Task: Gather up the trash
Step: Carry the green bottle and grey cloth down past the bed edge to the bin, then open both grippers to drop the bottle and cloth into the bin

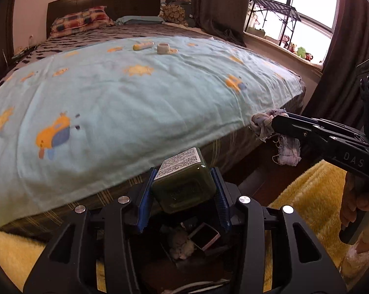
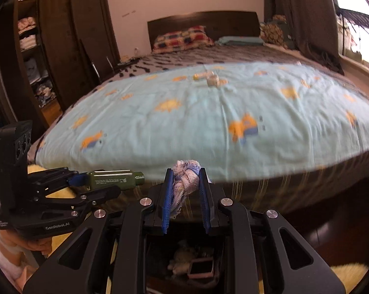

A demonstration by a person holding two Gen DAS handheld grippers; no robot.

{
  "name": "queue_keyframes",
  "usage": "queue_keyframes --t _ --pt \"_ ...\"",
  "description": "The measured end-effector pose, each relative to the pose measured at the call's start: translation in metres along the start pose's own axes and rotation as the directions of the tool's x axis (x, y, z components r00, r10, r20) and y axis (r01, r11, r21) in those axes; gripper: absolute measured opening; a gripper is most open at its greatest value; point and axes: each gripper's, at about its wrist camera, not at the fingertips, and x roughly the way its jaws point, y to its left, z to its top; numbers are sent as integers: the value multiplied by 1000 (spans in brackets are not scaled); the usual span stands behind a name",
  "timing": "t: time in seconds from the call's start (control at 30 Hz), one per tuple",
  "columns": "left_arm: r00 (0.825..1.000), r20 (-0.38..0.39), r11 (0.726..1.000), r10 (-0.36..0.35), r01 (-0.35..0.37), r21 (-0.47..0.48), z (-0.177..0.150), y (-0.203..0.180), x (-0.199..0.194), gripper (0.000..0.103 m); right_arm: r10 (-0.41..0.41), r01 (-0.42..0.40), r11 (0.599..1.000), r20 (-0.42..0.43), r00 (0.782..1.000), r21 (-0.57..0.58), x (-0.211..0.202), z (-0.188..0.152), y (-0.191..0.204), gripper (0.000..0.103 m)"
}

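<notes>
My left gripper is shut on a green square bottle with a printed white label, held off the foot of the bed. The same green bottle shows at the left of the right wrist view, pointing right. My right gripper is shut on a knotted whitish-blue rag; that rag hangs frayed from its tips in the left wrist view. Below both grippers sits a dark bin with crumpled paper and a small box in it. Far up the bed lie a yellow tube and a small white cup.
The bed has a light blue cover with orange prints. A yellow shaggy rug covers the floor by it. A dark wardrobe stands at the left, curtains and a window at the right. A hand holds the right gripper.
</notes>
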Motion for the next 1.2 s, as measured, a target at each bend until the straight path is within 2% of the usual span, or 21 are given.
queue_keyframes --t 0.2,0.37,0.5,0.7,0.83,0.97,1.2 --pt "987 -156 999 -32 26 -35 -33 2 39 42 41 -28 995 -153 987 91 37 -46 -8 22" --pt "970 -243 999 -24 14 -43 -54 3 73 42 15 16 992 -251 968 122 66 -70 -16 22" --pt "950 -307 997 -51 28 -77 -69 5 98 42 20 28 988 -309 951 150 87 -84 -21 22" --pt "945 -319 996 -72 54 -65 -81 5 122 42 -9 76 983 -365 931 169 117 -97 -31 22" --pt "938 -341 996 -60 34 -80 -86 9 131 42 0 65 982 -344 939 177 117 -96 -30 22" --pt "937 -342 996 -68 43 -78 -86 8 132 42 8 61 982 -364 932 177 123 -99 -32 22" --pt "930 -360 995 -74 43 -95 -87 8 142 42 16 58 979 -352 936 197 128 -98 -38 24"
